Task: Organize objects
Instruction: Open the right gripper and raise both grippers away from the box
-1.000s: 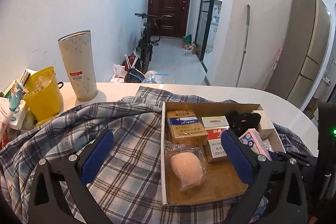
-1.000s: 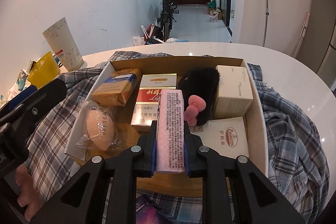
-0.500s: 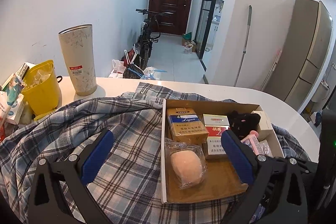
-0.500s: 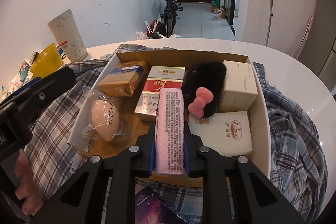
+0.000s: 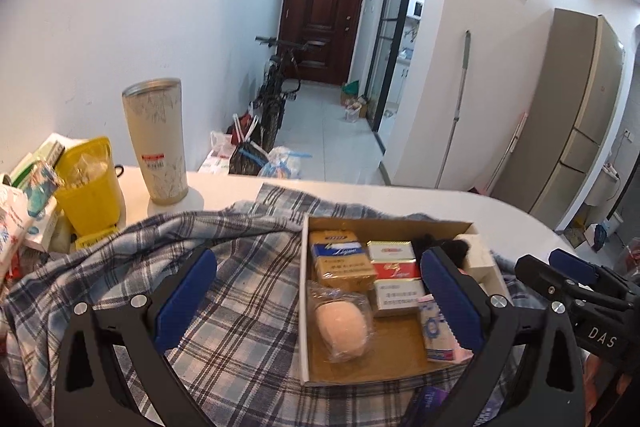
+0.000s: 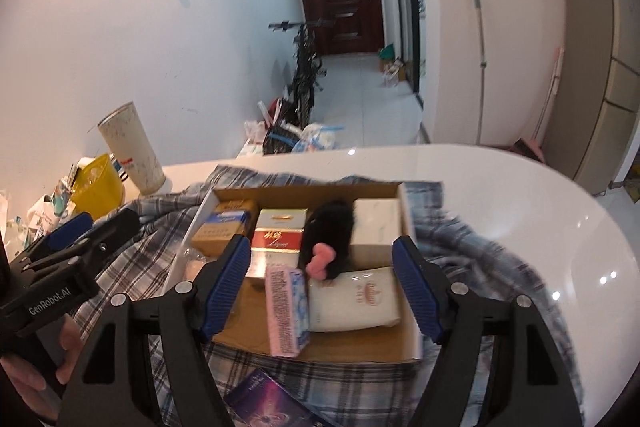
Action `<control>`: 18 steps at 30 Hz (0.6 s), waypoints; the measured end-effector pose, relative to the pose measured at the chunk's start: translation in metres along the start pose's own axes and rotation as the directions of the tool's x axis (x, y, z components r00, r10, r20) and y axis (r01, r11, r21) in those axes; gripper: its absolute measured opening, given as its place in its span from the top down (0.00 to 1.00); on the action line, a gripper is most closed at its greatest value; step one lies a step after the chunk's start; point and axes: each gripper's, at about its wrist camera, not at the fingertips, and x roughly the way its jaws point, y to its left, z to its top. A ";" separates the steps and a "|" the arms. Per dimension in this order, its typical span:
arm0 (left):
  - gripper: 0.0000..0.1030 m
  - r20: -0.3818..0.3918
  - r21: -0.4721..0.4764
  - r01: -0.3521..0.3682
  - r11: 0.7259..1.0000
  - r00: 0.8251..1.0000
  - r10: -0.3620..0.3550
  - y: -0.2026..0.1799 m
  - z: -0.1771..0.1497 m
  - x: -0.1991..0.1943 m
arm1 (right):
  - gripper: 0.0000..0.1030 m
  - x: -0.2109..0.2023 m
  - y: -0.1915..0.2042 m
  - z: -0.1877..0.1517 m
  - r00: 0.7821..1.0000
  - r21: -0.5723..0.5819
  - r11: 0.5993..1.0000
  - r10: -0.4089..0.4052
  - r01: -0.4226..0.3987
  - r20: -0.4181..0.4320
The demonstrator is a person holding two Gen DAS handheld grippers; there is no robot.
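Listing by view, left wrist first. Left gripper (image 5: 320,287): black frame, blue pads, jaws wide, nothing between the pads. Shallow brown cardboard box (image 5: 390,225) lies on a blue-and-white plaid cloth (image 5: 240,307) over a white rounded table (image 5: 500,211). In the box: gold-and-blue carton (image 5: 340,259) at 11 o'clock; peach egg-shaped sponge in clear wrap (image 5: 342,325) at 7 o'clock; red-and-white carton (image 5: 394,263) at centre; pink-and-blue rectangular packet (image 5: 438,331) at 5 o'clock, lying just inside this gripper's right-hand pad but not touched by it. Cream tall tumbler (image 5: 156,143) and yellow plastic tub (image 5: 90,183) stand at 10 o'clock on the table. Right gripper enters at 3 o'clock.

Right wrist. Right gripper (image 6: 320,285): jaws opening, pads apart. The pink-and-blue packet (image 6: 288,311) lies in the box near its front wall, between the two pads, nearer the left-hand one; neither pad presses on it. Black furry item with pink bow (image 6: 330,235) sits at 12 o'clock of the packet; white soft pack (image 6: 356,301) just beside it at 3 o'clock; white square box (image 6: 376,225) at 1 o'clock. Purple printed booklet (image 6: 268,405) lies on the cloth at 6 o'clock. A person's hand (image 6: 28,367) holds the left gripper at 8 o'clock.
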 end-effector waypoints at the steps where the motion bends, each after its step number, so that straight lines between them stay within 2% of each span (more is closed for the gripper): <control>1: 0.00 0.017 0.008 0.011 1.000 1.000 -0.011 -0.004 0.002 -0.008 | 0.28 -0.008 -0.002 0.000 1.000 0.002 1.000 0.000 0.000 0.011; 5: 0.00 0.115 0.027 0.016 1.000 0.993 -0.019 -0.016 0.006 -0.048 | 0.20 -0.037 -0.008 -0.001 0.998 0.001 1.000 -0.008 0.008 0.064; 6: 0.00 0.168 0.029 0.012 1.000 0.986 -0.017 -0.020 0.005 -0.066 | 0.18 -0.045 -0.009 -0.002 0.997 0.000 1.000 -0.008 0.008 0.080; 10: 0.00 0.273 0.067 0.023 0.997 0.961 -0.040 -0.032 0.002 -0.113 | 0.08 -0.075 -0.007 -0.006 0.990 -0.014 1.000 0.008 -0.006 0.142; 13: 0.00 0.317 0.094 0.035 0.995 0.946 -0.064 -0.041 -0.001 -0.142 | 0.06 -0.097 0.002 -0.009 0.985 -0.060 0.998 0.037 -0.027 0.169; 17: 0.00 0.396 0.084 0.007 0.996 0.917 -0.040 -0.044 -0.019 -0.168 | 0.01 -0.129 0.008 -0.017 0.969 -0.089 0.995 0.063 -0.043 0.239; 18: 0.00 0.400 0.084 0.000 0.996 0.916 -0.034 -0.044 -0.023 -0.171 | 0.00 -0.134 0.007 -0.021 0.964 -0.088 0.995 0.066 -0.045 0.258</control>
